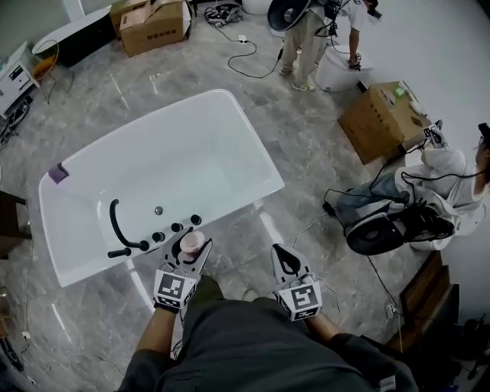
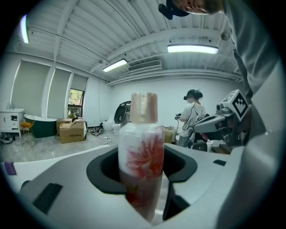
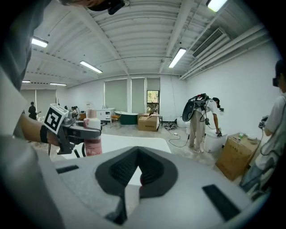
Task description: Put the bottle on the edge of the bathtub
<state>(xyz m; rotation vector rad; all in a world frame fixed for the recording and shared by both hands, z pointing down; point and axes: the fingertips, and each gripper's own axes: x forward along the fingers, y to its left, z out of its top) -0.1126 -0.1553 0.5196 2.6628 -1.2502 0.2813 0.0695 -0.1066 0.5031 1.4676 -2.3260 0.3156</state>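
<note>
A white bottle (image 1: 191, 242) with a red flower print and a pinkish cap stands upright between the jaws of my left gripper (image 1: 188, 253), which is shut on it. In the left gripper view the bottle (image 2: 142, 152) fills the middle, gripped low on its body by the left gripper (image 2: 142, 181). It hangs just in front of the near rim of the white bathtub (image 1: 237, 200), close to the black knobs (image 1: 177, 227) and faucet (image 1: 118, 224). My right gripper (image 1: 288, 265) is over the floor to the right, shut and empty; the right gripper (image 3: 136, 172) view shows the bottle (image 3: 92, 139) at left.
A purple item (image 1: 58, 172) lies on the tub's far left rim. Cardboard boxes (image 1: 381, 119) (image 1: 150, 23) stand on the marble floor. One person (image 1: 306, 46) stands at the back, another (image 1: 444, 184) sits at right amid cables and gear (image 1: 379, 230).
</note>
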